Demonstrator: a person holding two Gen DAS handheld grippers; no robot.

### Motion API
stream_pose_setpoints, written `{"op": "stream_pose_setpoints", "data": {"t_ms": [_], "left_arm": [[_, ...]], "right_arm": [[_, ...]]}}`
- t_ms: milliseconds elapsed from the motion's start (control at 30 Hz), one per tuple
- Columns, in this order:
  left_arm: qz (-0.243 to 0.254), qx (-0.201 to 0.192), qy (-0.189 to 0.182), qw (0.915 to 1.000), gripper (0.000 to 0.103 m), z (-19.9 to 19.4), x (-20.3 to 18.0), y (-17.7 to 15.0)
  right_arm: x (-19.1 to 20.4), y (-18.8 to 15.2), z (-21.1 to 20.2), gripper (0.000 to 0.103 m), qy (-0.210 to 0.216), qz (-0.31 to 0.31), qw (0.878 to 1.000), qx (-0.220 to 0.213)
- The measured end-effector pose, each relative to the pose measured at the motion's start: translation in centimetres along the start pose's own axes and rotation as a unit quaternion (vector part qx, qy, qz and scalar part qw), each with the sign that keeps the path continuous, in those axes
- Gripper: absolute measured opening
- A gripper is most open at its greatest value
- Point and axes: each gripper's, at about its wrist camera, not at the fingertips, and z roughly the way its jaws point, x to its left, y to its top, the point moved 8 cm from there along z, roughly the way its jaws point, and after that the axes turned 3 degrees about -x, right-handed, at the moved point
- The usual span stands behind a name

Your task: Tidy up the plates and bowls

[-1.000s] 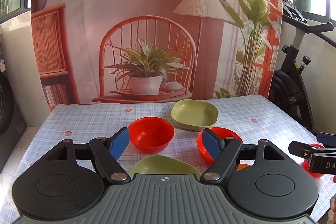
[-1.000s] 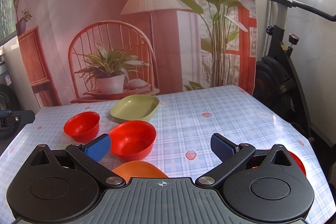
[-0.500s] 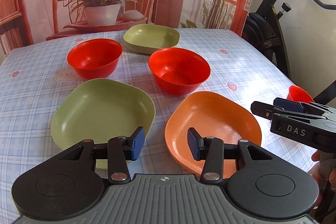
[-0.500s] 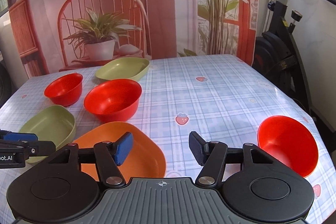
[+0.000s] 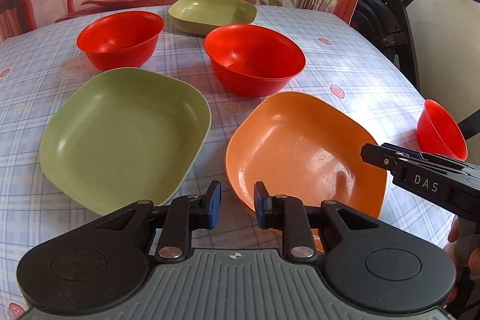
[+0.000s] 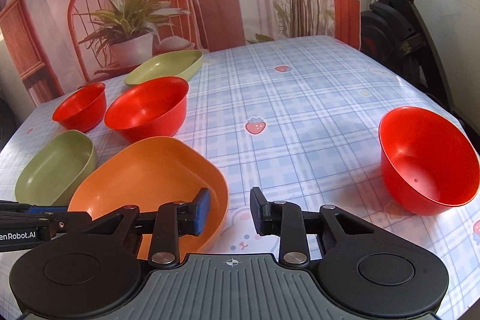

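The left half of the worktop [image 6: 288, 98] is crowded: two green plates [image 5: 126, 137], an orange plate [image 5: 303, 152] and two red bowls [image 5: 255, 59] sit close together with narrow gaps. A broad bare stretch lies between these and a lone red bowl [image 6: 426, 161] at the right.

Glossy orange plate [image 5: 303, 152] at lower right catches glare; matt speckled green plate [image 5: 123, 137] at left; smooth shiny plastic red bowl [image 5: 255, 59]; slick checked oilcloth on the surface [image 6: 300, 116].
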Motion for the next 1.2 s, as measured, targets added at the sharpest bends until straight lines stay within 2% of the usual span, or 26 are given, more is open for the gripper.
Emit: {"op": "stream_pose_setpoints", "data": {"t_ms": [33, 100, 200, 467, 700, 900, 1067, 1200], "left_arm": [[0.003, -0.004, -0.004, 1.0000, 0.019, 0.0, -0.2, 0.0], [0.017, -0.007, 0.003, 0.9998, 0.019, 0.0, -0.5, -0.1], [0.022, -0.006, -0.002, 0.9997, 0.018, -0.2, -0.9, -0.2], [0.031, -0.014, -0.006, 0.9994, 0.017, -1.4, -1.1, -0.3], [0.039, -0.033, -0.015, 0.9986, 0.017, -4.0, -1.0, 0.9], [0.016, -0.087, -0.027, 0.9957, 0.017, -8.6, 0.7, 4.3], [0.015, -0.138, -0.009, 0.9902, 0.017, -12.4, 2.3, 8.2], [0.020, -0.175, 0.010, 0.9844, 0.017, -15.7, 3.4, 11.5]], "right_arm": [[-0.1, -0.1, 0.1, 0.023, 0.002, 0.003, 1.000, 0.002], [-0.1, -0.3, 0.2, 0.013, 0.005, 0.007, 1.000, 0.005], [0.0, -0.6, 0.2, 0.009, 0.012, 0.012, 1.000, 0.009], [0.2, -0.3, -0.9, 0.008, 0.008, 0.012, 1.000, 0.002], [0.8, 1.6, -2.7, 0.008, 0.016, 0.023, 0.999, -0.016], [3.4, 6.2, -4.6, 0.008, 0.041, 0.002, 0.998, -0.053], [7.2, 11.4, -6.1, 0.008, 0.074, -0.013, 0.993, -0.093], [10.2, 15.6, -6.9, 0.008, 0.112, 0.000, 0.987, -0.112]]}}
